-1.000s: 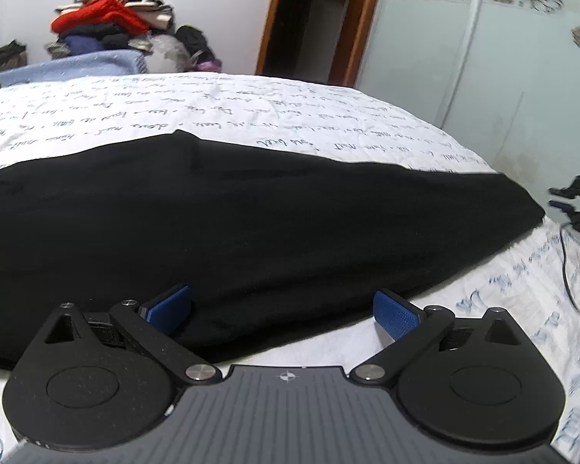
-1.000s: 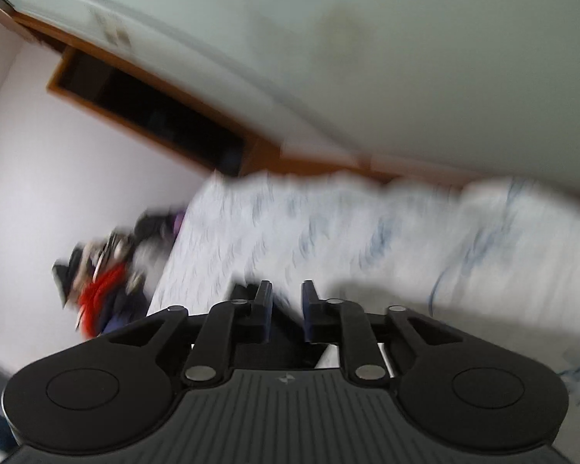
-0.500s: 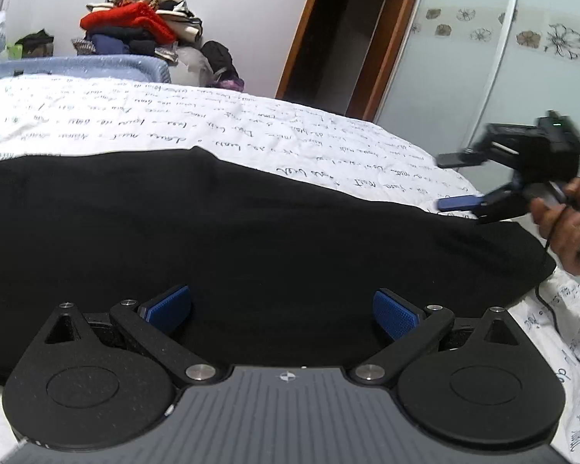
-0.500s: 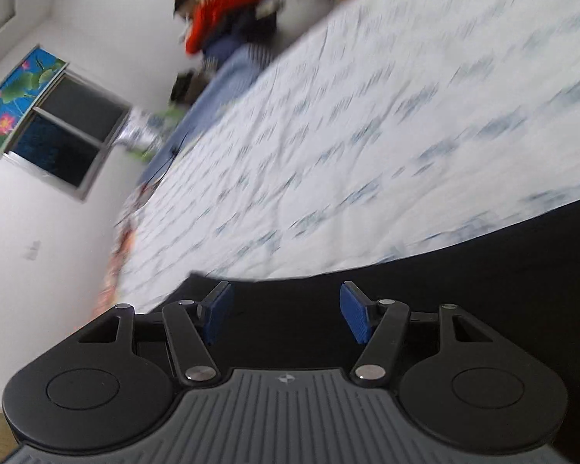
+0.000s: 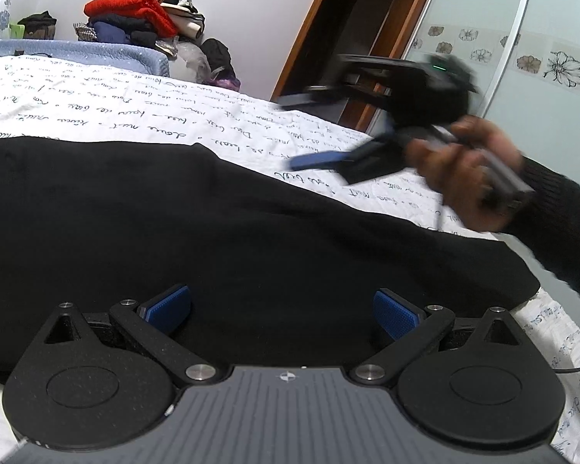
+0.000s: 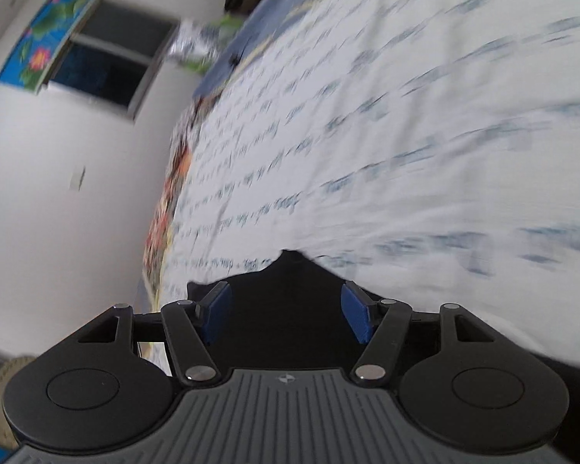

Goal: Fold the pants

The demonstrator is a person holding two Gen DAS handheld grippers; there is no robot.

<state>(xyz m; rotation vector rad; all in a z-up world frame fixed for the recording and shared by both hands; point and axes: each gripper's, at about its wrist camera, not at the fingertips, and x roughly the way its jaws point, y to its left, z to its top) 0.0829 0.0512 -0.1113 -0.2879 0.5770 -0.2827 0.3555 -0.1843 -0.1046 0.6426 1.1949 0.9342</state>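
Pants (image 5: 212,232) lie flat on bed (image 5: 135,116).

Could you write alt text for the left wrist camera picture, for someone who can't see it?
Black pants lie spread across a bed's white sheet printed with handwriting. The left gripper hovers open over them, while a hand brings the blurred right gripper in from the right.

Black pants (image 5: 220,239) lie flat across the bed, stretching from nine o'clock toward four o'clock.
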